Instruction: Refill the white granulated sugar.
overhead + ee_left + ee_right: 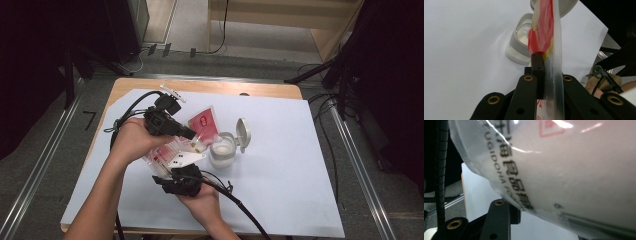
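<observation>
A clear plastic pouch (202, 122) with a red label and white contents is held tilted above the white sheet, its red end toward a small white jar (222, 150). The jar's flip lid (242, 132) stands open. My left gripper (192, 135) is shut on the pouch's upper part; in the left gripper view the pouch (549, 32) runs edge-on between the jaws, with the jar (520, 42) just beyond. My right gripper (182, 172) holds the pouch's lower end from below. In the right gripper view the printed pouch (574, 170) bulges close over one of the fingers (499, 217).
A white sheet (280, 190) covers most of the wooden table (210, 86). Black cables (240, 205) trail from both grippers toward the near edge. Metal rails (360, 170) and dark stands flank the table on the floor.
</observation>
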Demonstrator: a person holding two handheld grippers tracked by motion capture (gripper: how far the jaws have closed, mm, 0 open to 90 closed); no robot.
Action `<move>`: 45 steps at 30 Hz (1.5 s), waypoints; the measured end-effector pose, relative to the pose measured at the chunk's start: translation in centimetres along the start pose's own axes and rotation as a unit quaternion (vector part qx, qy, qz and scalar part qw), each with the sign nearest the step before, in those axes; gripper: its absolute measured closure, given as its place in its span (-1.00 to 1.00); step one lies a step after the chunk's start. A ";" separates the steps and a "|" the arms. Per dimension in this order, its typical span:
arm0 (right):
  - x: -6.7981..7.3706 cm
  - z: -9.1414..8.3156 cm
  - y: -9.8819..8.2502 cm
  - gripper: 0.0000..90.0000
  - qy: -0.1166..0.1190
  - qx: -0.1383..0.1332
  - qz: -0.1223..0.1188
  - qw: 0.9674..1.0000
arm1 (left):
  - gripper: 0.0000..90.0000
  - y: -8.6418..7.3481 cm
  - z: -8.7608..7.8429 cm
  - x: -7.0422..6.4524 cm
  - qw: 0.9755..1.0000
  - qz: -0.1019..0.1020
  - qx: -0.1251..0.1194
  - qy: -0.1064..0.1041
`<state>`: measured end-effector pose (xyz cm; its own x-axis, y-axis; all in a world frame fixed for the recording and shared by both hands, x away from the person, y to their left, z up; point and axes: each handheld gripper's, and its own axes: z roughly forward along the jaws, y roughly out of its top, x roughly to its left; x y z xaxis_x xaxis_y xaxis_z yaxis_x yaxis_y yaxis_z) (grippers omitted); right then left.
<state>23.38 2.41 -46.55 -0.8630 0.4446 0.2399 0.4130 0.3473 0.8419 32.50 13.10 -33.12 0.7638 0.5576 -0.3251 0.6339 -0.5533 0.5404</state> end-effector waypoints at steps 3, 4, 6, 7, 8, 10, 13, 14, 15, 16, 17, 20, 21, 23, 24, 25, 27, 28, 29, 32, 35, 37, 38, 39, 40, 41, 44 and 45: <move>-0.2 -0.1 0.0 0.34 -0.005 0.001 -0.002 1.000 | 0.99 -0.3 -0.4 0.0 1.000 0.002 -0.013 -0.009; -0.2 -0.1 0.0 0.34 -0.005 0.001 -0.002 1.000 | 0.99 -0.3 -0.4 0.0 1.000 0.002 -0.013 -0.009; -0.3 -0.2 -0.1 0.33 -0.012 -0.001 0.001 1.000 | 0.99 -0.4 -0.8 -0.1 1.000 0.005 -0.017 -0.007; -0.3 -0.2 -0.1 0.33 -0.016 -0.006 0.004 1.000 | 0.99 -0.5 -1.0 -0.1 1.000 0.001 -0.023 -0.010; -0.4 -0.4 -0.2 0.32 -0.017 -0.011 0.009 1.000 | 0.99 -0.6 -1.1 -0.2 1.000 -0.001 -0.028 -0.011; -0.4 -0.5 -0.2 0.32 -0.021 -0.011 0.007 1.000 | 0.99 -0.8 -1.3 -0.1 1.000 0.004 -0.027 -0.014; -0.5 -0.5 -0.4 0.32 -0.027 -0.011 0.007 1.000 | 0.99 -1.1 -1.5 0.0 0.999 0.002 -0.035 -0.019; -0.5 -0.5 -0.4 0.32 -0.027 -0.011 0.007 1.000 | 0.99 -1.1 -1.5 0.0 0.999 0.002 -0.035 -0.019; -0.7 -0.7 -0.5 0.32 -0.031 -0.014 0.009 0.999 | 0.99 -1.3 -1.8 0.1 0.999 0.001 -0.039 -0.024; -0.7 -0.8 -0.6 0.32 -0.031 -0.014 0.011 0.999 | 0.99 -1.4 -1.9 0.2 0.999 -0.002 -0.042 -0.022; -0.7 -0.8 -0.6 0.32 -0.031 -0.014 0.011 0.999 | 0.99 -1.4 -1.9 0.2 0.999 -0.002 -0.042 -0.022; -1.1 -1.1 -0.9 0.32 -0.038 -0.016 0.013 0.999 | 0.99 -1.8 -2.2 0.4 0.998 -0.006 -0.046 -0.030; -1.2 -1.2 -1.0 0.31 -0.042 -0.017 0.014 0.999 | 1.00 -1.9 -2.2 0.5 0.998 -0.003 -0.046 -0.030; -1.3 -1.4 -1.2 0.32 -0.046 -0.017 0.012 0.999 | 1.00 -2.2 -2.5 0.5 0.999 -0.002 -0.044 -0.027; -1.3 -1.4 -1.2 0.32 -0.046 -0.017 0.012 0.999 | 1.00 -2.2 -2.5 0.5 0.999 -0.002 -0.044 -0.027; -1.5 -1.5 -1.3 0.32 -0.042 -0.020 0.019 0.999 | 1.00 -2.3 -2.8 0.5 0.999 -0.001 -0.046 -0.026; -1.9 -1.6 -1.3 0.32 -0.044 -0.022 0.024 0.999 | 1.00 -2.4 -3.0 0.5 0.998 -0.002 -0.053 -0.028; -1.9 -1.6 -1.3 0.32 -0.045 -0.022 0.025 0.998 | 1.00 -2.5 -3.2 0.5 0.998 -0.003 -0.054 -0.026; -2.0 -1.6 -1.3 0.32 -0.044 -0.024 0.025 0.998 | 1.00 -2.5 -3.2 0.5 0.998 -0.003 -0.054 -0.026; -2.2 -1.7 -1.2 0.33 -0.046 -0.023 0.024 0.998 | 1.00 -2.6 -3.5 0.5 0.998 -0.002 -0.055 -0.027; -2.5 -1.9 -1.3 0.34 -0.046 -0.023 0.027 0.998 | 1.00 -2.9 -3.7 0.6 0.998 0.003 -0.056 -0.025; -2.5 -1.9 -1.3 0.34 -0.049 -0.019 0.026 0.998 | 1.00 -3.1 -3.6 0.6 0.998 0.002 -0.058 -0.028; -2.5 -1.9 -1.3 0.34 -0.049 -0.019 0.026 0.998 | 1.00 -3.1 -3.6 0.6 0.998 0.002 -0.058 -0.028; -2.4 -1.8 -1.4 0.34 -0.054 -0.014 0.021 0.998 | 1.00 -3.3 -3.6 0.6 0.998 0.004 -0.054 -0.025; -2.4 -1.7 -1.4 0.34 -0.055 -0.014 0.018 0.998 | 1.00 -3.3 -3.7 0.7 0.998 0.007 -0.052 -0.024; -2.4 -1.7 -1.4 0.34 -0.055 -0.014 0.018 0.998 | 1.00 -3.3 -3.7 0.7 0.998 0.007 -0.052 -0.024; -2.8 -2.0 -1.4 0.34 -0.056 -0.018 0.032 0.998 | 1.00 -3.8 -4.5 0.8 0.998 0.001 -0.063 -0.027; -2.8 -2.0 -1.4 0.34 -0.056 -0.018 0.032 0.998 | 1.00 -3.8 -4.5 0.8 0.998 0.001 -0.063 -0.027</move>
<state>24.66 -0.99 -47.49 -0.7964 0.5550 0.2403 0.4539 0.2859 0.8439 30.19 18.47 -31.90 0.7721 0.5212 -0.3637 0.6152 -0.4694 0.6333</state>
